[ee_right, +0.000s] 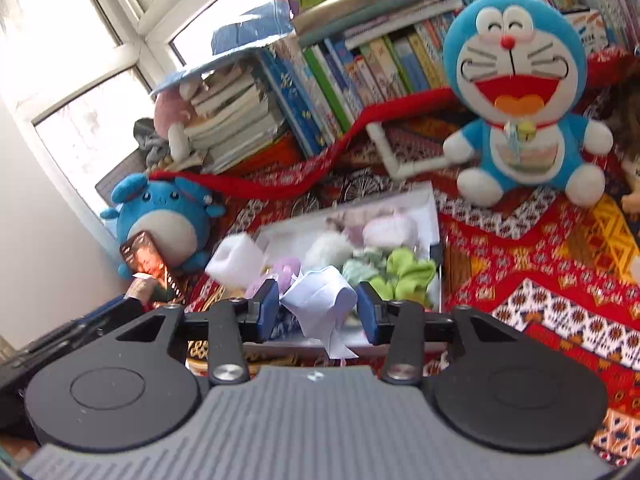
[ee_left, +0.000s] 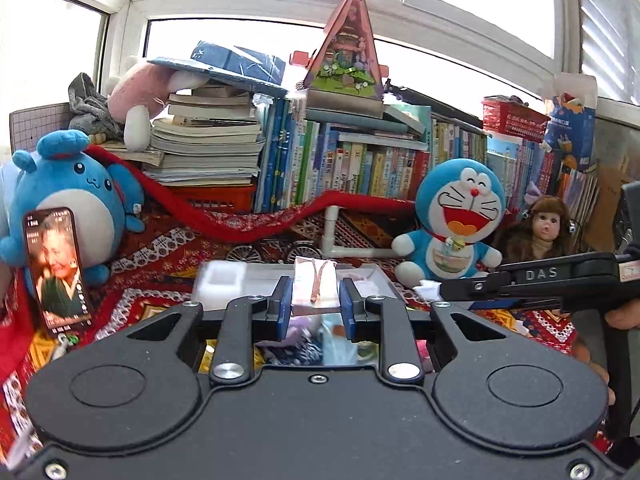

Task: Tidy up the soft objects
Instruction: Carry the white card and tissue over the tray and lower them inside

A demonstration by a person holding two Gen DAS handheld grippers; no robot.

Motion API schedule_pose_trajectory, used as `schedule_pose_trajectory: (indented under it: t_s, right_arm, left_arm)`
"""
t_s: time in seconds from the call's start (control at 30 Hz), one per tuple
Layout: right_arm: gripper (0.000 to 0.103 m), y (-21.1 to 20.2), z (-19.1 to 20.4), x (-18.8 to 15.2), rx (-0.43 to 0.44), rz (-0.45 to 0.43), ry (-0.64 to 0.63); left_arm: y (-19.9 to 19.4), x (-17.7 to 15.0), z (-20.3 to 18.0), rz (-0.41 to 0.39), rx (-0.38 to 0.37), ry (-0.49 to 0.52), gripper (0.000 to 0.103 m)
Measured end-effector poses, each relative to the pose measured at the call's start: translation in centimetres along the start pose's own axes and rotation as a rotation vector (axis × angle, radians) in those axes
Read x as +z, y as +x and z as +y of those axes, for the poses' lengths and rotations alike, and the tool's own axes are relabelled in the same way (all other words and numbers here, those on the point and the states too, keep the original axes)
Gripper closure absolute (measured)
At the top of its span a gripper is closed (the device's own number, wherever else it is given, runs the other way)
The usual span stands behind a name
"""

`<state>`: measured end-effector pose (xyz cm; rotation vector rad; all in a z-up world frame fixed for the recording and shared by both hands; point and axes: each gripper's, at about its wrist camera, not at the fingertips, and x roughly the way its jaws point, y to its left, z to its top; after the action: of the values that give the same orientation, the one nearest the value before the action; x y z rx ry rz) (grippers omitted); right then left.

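Note:
My left gripper is shut on a folded pink cloth with a ribbon stripe, held above a clear shallow box. My right gripper is shut on a crumpled white cloth, held over the near edge of the same box. The box holds several soft pieces: a green cloth, a lilac one, a pale pink one and a white fluffy one. A white foam block sits at the box's left corner. The right gripper's body shows at the right of the left wrist view.
A Doraemon plush and a doll sit behind the box on the patterned red rug. A round blue plush with a phone leaning on it stands at left. Books and a red scarf line the back.

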<state>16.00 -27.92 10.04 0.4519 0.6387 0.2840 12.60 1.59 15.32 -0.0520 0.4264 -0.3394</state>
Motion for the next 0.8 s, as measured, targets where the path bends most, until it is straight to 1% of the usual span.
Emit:
schedule_pose_trajectory:
  t_s: [0.07, 0.17, 0.27, 0.4, 0.63, 0.8]
  right_arm:
    - [0.055, 0.3, 0.1, 0.3, -0.003, -0.024, -0.004]
    - [0.054, 0.9, 0.2, 0.8, 0.023, -0.031, 0.003]
    - [0.054, 1.8, 0.1, 1.4, 0.061, -0.031, 0.021]
    - [0.054, 3.0, 0.6, 1.8, 0.078, -0.044, 0.006]
    - [0.054, 5.9, 0.4, 1.9, 0.050, -0.044, -0.011]
    - [0.054, 7.9, -0.6, 1.9, 0.015, -0.036, 0.010]
  left_arm:
    - [0.7, 1.0, 0.8, 0.012, -0.007, -0.004, 0.079]
    - [2.2, 2.1, 1.9, 0.043, 0.009, -0.016, 0.079]
    - [4.2, 3.0, 2.6, 0.101, 0.015, -0.031, 0.079]
    - [7.3, 3.4, 3.4, 0.190, 0.029, -0.068, 0.079]
    - [12.3, 3.3, 3.8, 0.304, 0.041, -0.097, 0.079]
    - [15.2, 2.9, 3.5, 0.333, 0.082, -0.085, 0.079]
